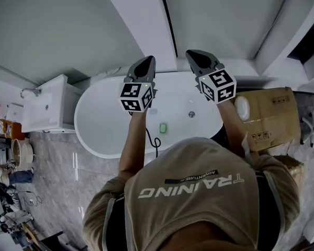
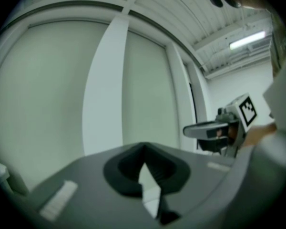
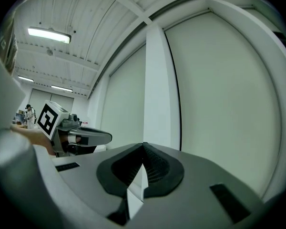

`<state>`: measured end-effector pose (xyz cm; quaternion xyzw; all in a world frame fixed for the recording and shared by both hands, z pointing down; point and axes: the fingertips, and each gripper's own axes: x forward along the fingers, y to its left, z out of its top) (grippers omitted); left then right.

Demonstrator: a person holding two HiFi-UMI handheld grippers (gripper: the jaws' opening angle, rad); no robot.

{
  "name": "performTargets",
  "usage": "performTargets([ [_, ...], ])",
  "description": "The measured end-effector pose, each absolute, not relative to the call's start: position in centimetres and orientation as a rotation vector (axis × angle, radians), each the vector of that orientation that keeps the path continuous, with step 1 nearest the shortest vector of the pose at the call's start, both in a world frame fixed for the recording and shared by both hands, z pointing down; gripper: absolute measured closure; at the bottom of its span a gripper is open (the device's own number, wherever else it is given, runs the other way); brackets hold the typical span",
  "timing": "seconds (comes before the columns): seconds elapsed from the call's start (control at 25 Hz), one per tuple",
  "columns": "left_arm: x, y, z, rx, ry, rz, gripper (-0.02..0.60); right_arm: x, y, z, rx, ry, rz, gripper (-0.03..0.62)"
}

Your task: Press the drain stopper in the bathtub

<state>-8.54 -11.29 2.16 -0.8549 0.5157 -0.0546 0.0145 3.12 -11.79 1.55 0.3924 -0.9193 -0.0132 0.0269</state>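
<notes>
Head view: left tool and right tool (jaws together, empty) hover clear of the drain stopper at 6 o'clock, pressed or not unclear.

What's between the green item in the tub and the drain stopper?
Nothing. In the head view, the bathtub floor between the green item and the drain stopper is bare white.

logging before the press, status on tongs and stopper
Left tongs, right tongs shut, empty, aimed at wall. Drain stopper untouched on bathtub floor. Nothing over it.
</notes>
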Motion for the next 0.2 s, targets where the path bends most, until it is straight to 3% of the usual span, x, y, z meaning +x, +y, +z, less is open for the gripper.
performTargets([
  [0.2, -10.0, -10.5, 4.0, -2.692, 1.653, -0.16, 0.58, 2.5, -11.3, 2.1, 1.215, -2.853, -0.016, 0.582],
])
